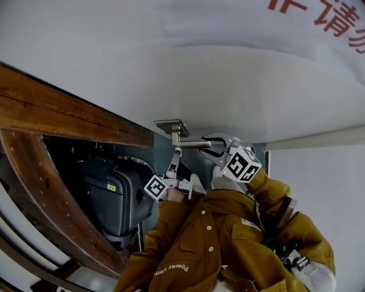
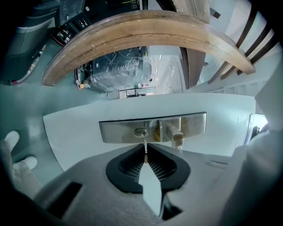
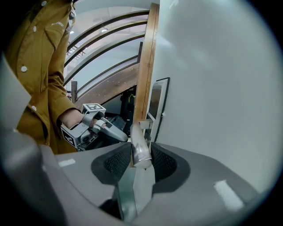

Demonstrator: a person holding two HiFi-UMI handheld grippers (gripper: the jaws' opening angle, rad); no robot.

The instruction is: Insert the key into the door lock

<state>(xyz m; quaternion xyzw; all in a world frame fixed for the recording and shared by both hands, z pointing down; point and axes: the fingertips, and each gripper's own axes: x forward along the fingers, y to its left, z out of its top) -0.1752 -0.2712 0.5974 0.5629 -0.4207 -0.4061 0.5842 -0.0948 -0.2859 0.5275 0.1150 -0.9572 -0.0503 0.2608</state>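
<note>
Starting at the left of the head view, a curved wooden railing (image 1: 34,182) and a dark grey machine (image 1: 114,199) crowd that side, leaving only a narrow gap beside the white door (image 1: 228,85). The left hand-held gripper (image 1: 175,158) sits in that gap, closed on the key (image 2: 145,149). The key's thin blade points at the keyhole (image 2: 141,132) in the steel lock plate (image 2: 119,131). Its tip reaches the cylinder's lower edge, but whether it has entered is hard to make out. The key's head is buried between the pads. Further right, the right hand-held gripper (image 1: 212,144) clamps the door handle (image 3: 140,148), its jaws partly spread around the lever. A mustard jacket (image 1: 194,245) fills the lower frame. Red lettering (image 1: 325,17) runs off the top right corner.
</note>
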